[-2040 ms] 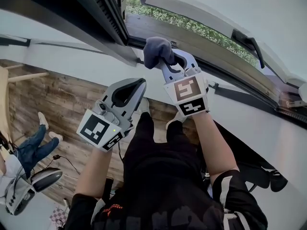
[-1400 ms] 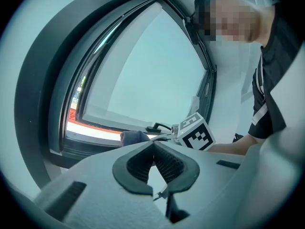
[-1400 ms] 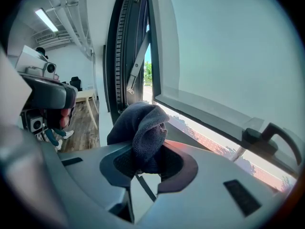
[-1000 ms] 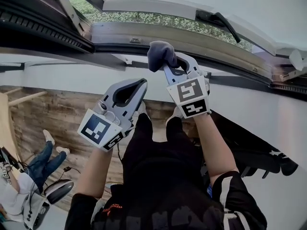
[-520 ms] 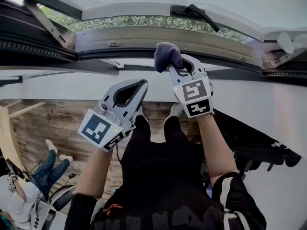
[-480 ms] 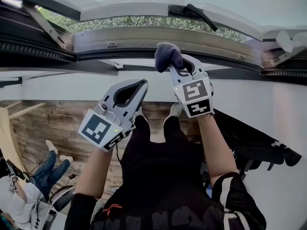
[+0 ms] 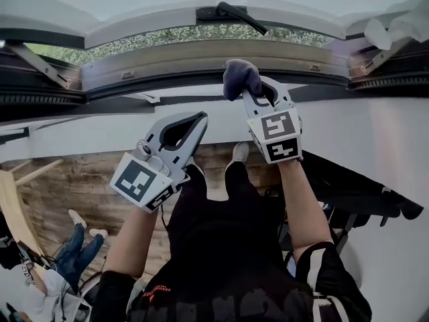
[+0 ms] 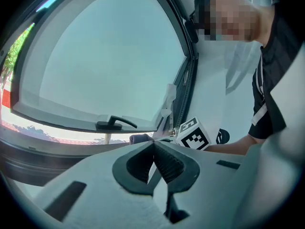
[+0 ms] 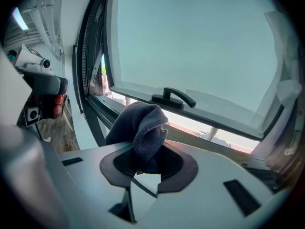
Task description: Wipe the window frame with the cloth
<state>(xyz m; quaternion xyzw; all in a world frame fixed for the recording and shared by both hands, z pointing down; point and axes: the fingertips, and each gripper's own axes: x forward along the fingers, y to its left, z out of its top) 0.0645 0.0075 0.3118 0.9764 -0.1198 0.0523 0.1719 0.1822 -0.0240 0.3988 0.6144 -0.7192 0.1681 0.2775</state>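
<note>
1. Head view: right gripper (image 7: 257, 92) clamps the dark cloth (image 7: 240, 78) just short of the window frame (image 7: 201, 58), which runs crosswise ahead; left gripper (image 7: 191, 123) sits farther back.
2. Left gripper view: jaws together, nothing between.
3. Right gripper view: cloth pinched between jaws, frame directly beyond.

cloth (image 7: 240, 78) has slid rightward along window frame (image 7: 201, 56).

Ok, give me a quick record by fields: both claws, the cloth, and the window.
right claw: shut on the dark blue terry cloth
left claw: shut, nothing in it, held lower and apart from the right one
cloth position: raised at the grey window frame; contact cannot be confirmed
window: white sash swung open, black lever handle on its lower rail
</note>
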